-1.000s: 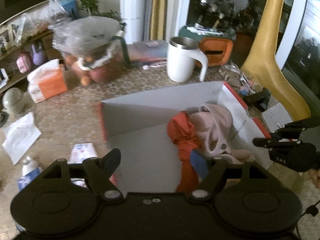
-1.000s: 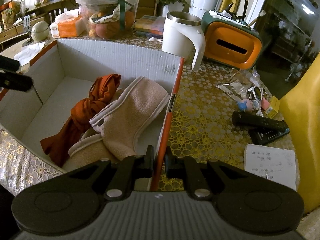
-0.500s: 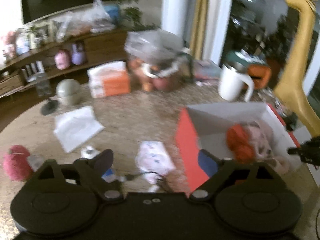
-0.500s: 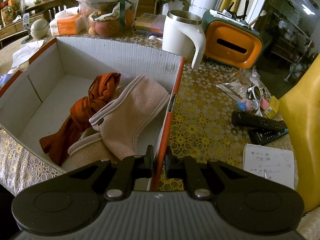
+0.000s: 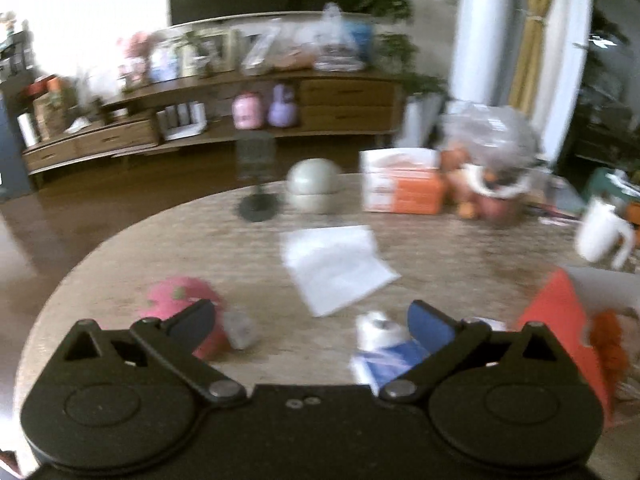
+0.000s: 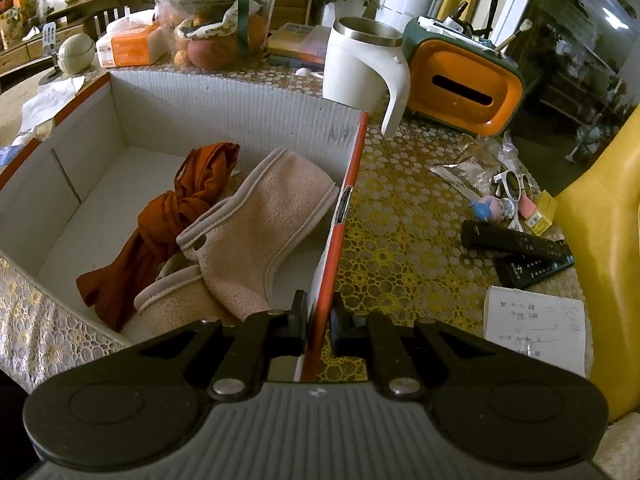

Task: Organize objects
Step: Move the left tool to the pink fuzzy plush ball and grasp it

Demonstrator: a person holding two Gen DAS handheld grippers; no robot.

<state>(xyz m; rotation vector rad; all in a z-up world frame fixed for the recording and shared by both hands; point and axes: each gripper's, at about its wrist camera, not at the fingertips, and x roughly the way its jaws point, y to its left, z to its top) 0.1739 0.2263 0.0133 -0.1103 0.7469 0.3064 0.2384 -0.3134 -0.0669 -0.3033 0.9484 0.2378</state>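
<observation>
Lace-covered bench (image 6: pixel 400 248) carries a foil packet (image 6: pixel 468 172) with lettering too small to read, while the right claw (image 6: pixel 319 326), angled down, pinches the orange-edged box (image 6: pixel 224 108) wall near the bench's edge and the left claw (image 5: pixel 310 320) is opening, empty.

Left gripper (image 5: pixel 310 314) jaws opening, empty, above table (image 5: pixel 440 256).
</observation>
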